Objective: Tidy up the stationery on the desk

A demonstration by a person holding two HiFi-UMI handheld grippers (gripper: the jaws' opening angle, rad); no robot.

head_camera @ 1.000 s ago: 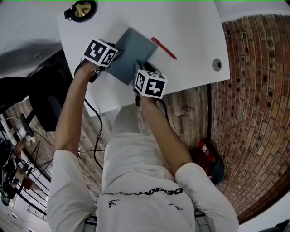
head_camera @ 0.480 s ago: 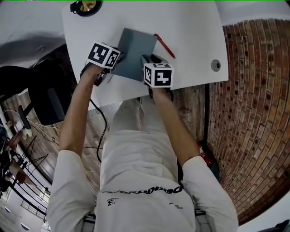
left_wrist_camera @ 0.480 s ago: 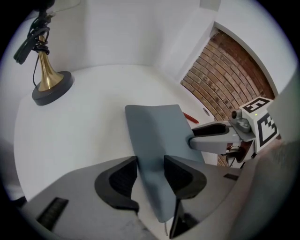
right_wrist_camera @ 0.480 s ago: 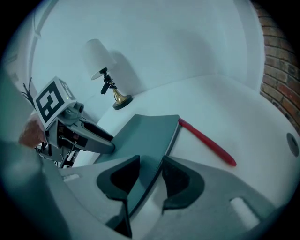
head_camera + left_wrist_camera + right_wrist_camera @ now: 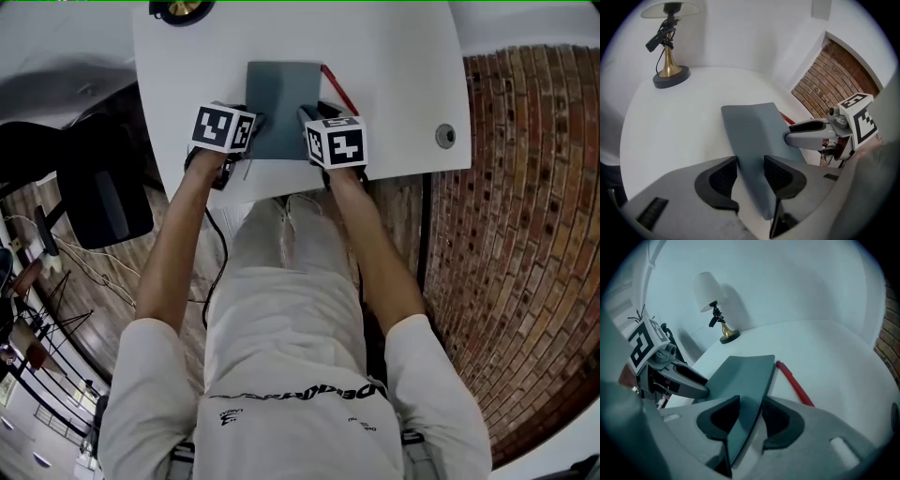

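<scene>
A person at a white desk (image 5: 403, 56) held a grey-blue notebook (image 5: 281, 103) with two handheld grippers. The left gripper (image 5: 251, 131) was clamped on the notebook's near-left edge, and the left gripper view showed the cover (image 5: 754, 136) pinched between both pads (image 5: 750, 176). The right gripper (image 5: 309, 117) was closed on the near-right edge in the same way (image 5: 749, 420), with the dark sheet (image 5: 745, 376) running up between its jaws.

The notebook lay square to the desk, its near edge close to the desk's near rim. A red pen (image 5: 337, 89) lay at an angle just beside the notebook's right edge, its far end by the far-right corner (image 5: 794, 383). A brass-based lamp (image 5: 178, 9) stood well beyond the notebook's far-left corner (image 5: 669, 61). Bare desktop stretched beyond the notebook's far edge and to its right, as far as a round cable grommet (image 5: 445, 137) near the desk's right rim.
</scene>
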